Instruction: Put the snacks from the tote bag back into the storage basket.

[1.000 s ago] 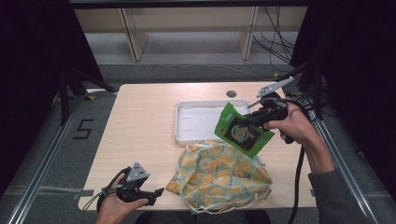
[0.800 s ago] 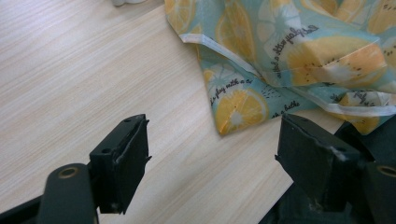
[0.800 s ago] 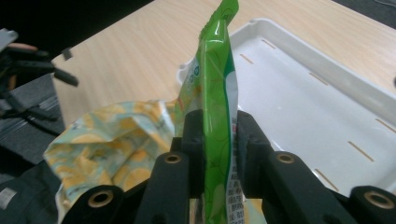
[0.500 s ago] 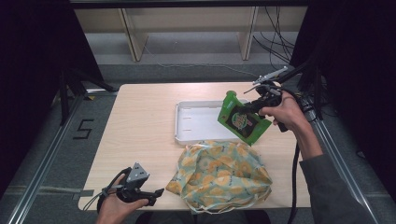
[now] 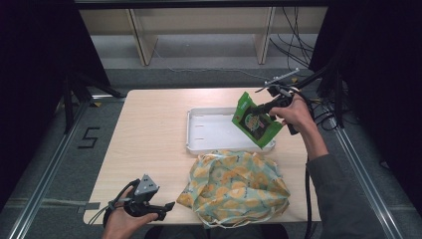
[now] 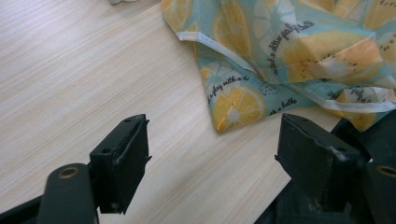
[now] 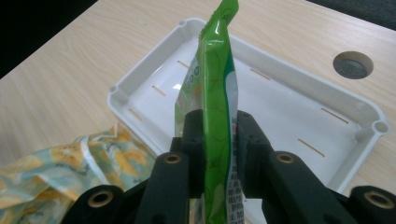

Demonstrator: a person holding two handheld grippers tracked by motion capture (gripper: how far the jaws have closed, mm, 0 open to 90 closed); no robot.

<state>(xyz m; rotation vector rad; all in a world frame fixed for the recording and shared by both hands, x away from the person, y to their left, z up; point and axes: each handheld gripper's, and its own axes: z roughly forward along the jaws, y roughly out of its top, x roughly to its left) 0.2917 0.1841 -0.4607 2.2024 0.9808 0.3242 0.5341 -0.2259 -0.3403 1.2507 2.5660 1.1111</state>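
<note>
While the left gripper (image 5: pixel 166 206) lies as it did a second ago at the lower left of the high view, jaws spread wide over bare wood, the right gripper (image 5: pixel 260 108) has carried the green packet (image 5: pixel 255 120) up and away from the cloth bag (image 5: pixel 234 186). A second back the packet hung just above the bag's upper edge; half a second back it was over the tray's right end; now it is held tilted in the air at the upper right of the tray (image 5: pixel 211 144) — jaws clamped on it, as the right gripper view shows, with the packet (image 7: pixel 215 93) standing edge-on between them above the white tray (image 7: pixel 140 79).

The bag sits rumpled at the near edge of the table (image 5: pixel 149 129), just below the tray, its lemon-print corner (image 6: pixel 233 107) reaching toward the left gripper's open jaws without touching them. Beyond the tray's far corner a round hole (image 7: pixel 352 65) is set in the tabletop. Cables (image 5: pixel 293 50) trail on the floor behind the table at the upper right.
</note>
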